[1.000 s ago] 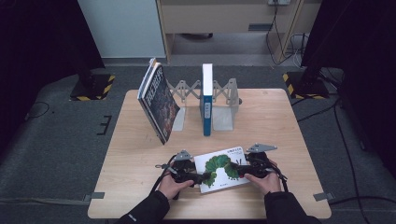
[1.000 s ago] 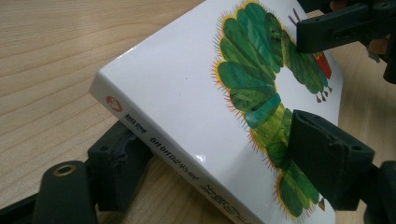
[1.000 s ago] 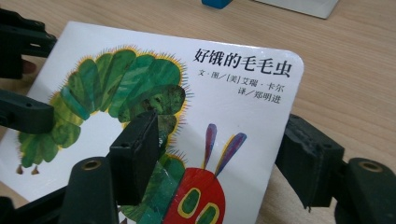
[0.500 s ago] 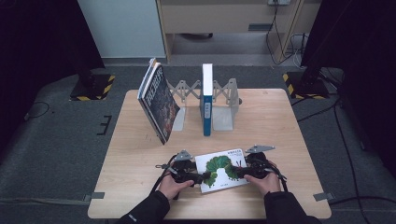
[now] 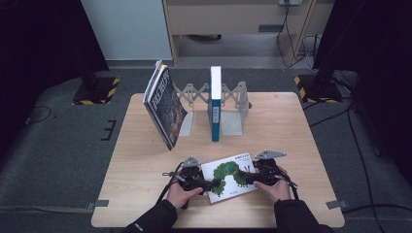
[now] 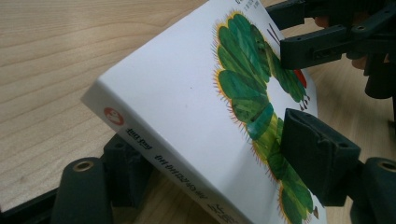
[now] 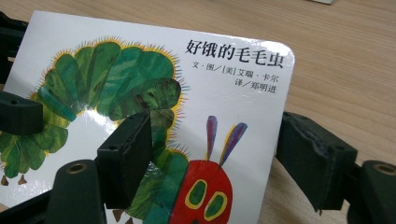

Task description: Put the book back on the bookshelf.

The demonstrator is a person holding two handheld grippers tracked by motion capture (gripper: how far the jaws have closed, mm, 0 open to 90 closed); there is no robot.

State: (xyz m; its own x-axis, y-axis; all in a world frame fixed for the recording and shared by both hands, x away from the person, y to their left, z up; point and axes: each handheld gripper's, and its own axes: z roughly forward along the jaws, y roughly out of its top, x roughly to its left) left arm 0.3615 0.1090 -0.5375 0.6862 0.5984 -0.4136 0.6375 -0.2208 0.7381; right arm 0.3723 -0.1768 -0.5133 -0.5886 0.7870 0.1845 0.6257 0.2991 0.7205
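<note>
The caterpillar picture book (image 5: 229, 178) lay near the front edge of the tabletop (image 5: 291, 131), with the left gripper (image 5: 206, 185) and right gripper (image 5: 248, 177) at its two ends; judging by the expanding rack (image 5: 231, 104) behind, already holding a blue book (image 5: 215, 103) with a dark book (image 5: 165, 104) leaning beside it, shelving was not yet done. The left gripper view showed the spine edge raised off the wood, the closing fingers (image 6: 317, 158) straddling cover and underside. The right gripper view showed one finger (image 7: 126, 154) on the cover, the other off the edge, having just narrowed; firm grip uncertain.
</note>
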